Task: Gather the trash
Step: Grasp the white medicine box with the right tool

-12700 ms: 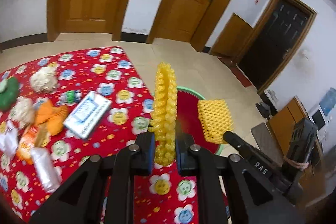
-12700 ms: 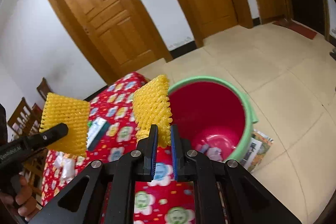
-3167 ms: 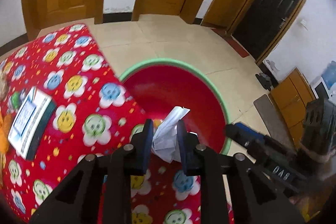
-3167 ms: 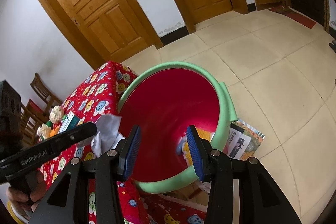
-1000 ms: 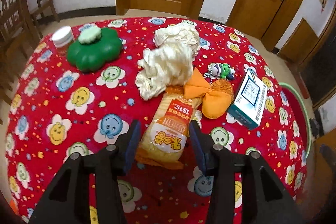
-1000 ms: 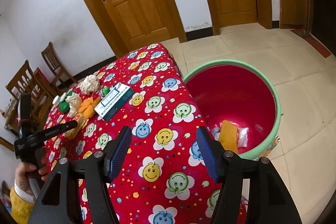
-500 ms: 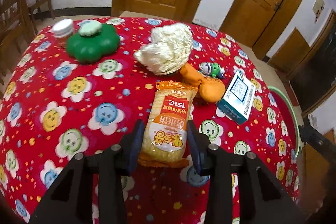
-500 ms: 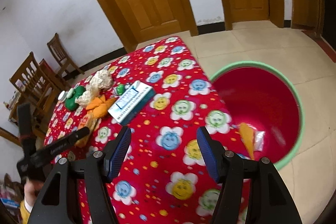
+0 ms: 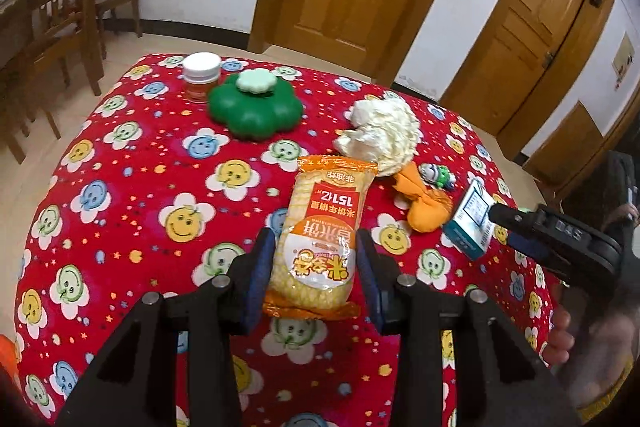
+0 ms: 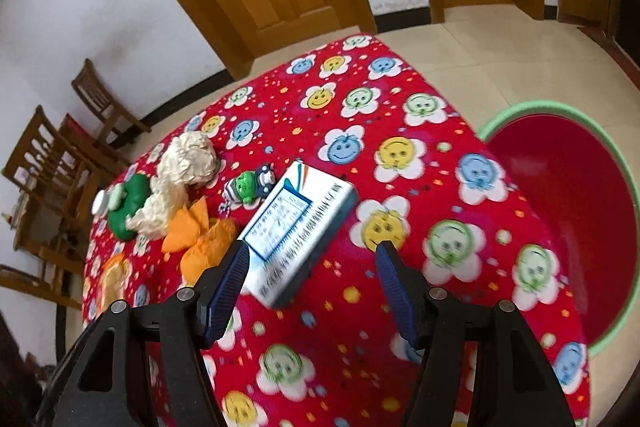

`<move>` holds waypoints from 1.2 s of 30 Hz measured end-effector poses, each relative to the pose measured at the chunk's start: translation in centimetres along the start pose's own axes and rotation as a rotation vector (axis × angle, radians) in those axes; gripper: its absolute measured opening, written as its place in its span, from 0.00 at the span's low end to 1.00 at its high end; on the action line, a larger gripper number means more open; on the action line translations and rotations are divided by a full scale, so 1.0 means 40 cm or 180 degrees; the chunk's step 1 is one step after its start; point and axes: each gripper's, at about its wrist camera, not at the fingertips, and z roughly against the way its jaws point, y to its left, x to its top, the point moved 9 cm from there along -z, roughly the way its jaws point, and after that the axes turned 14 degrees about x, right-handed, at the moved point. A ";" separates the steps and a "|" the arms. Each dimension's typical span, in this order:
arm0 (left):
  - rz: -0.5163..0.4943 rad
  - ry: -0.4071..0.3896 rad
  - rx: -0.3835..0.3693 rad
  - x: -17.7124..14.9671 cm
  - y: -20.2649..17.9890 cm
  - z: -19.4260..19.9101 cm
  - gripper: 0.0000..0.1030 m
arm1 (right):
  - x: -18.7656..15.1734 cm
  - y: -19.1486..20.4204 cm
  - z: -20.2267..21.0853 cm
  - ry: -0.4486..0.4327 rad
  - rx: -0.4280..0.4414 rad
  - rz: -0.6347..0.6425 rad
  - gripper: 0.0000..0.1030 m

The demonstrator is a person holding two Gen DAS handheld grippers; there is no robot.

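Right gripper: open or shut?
Open. The right gripper has its jaws spread wide over the white box, neither pad pressing it.

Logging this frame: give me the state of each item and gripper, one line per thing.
left gripper: shut on the snack packet, lifted off the cloth.
snack packet: sealed, held.
right gripper: open above the box.
box: closed, flat on the cloth.
jar: capped, upright.
crumpled paper: wadded, on the cloth.
bin: open.
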 end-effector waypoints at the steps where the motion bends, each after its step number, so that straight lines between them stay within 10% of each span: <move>1: 0.0019 0.0003 -0.0003 0.000 0.002 -0.002 0.40 | 0.006 0.005 -0.015 0.0001 -0.0014 -0.0007 0.65; 19: 0.0028 -0.0019 -0.0119 -0.007 -0.013 0.022 0.40 | 0.022 0.027 -0.114 0.0065 -0.0340 0.0391 0.64; 36: -0.0260 0.0060 -0.0388 -0.057 -0.163 0.101 0.40 | -0.080 -0.010 0.102 -0.0072 0.0106 0.0490 0.56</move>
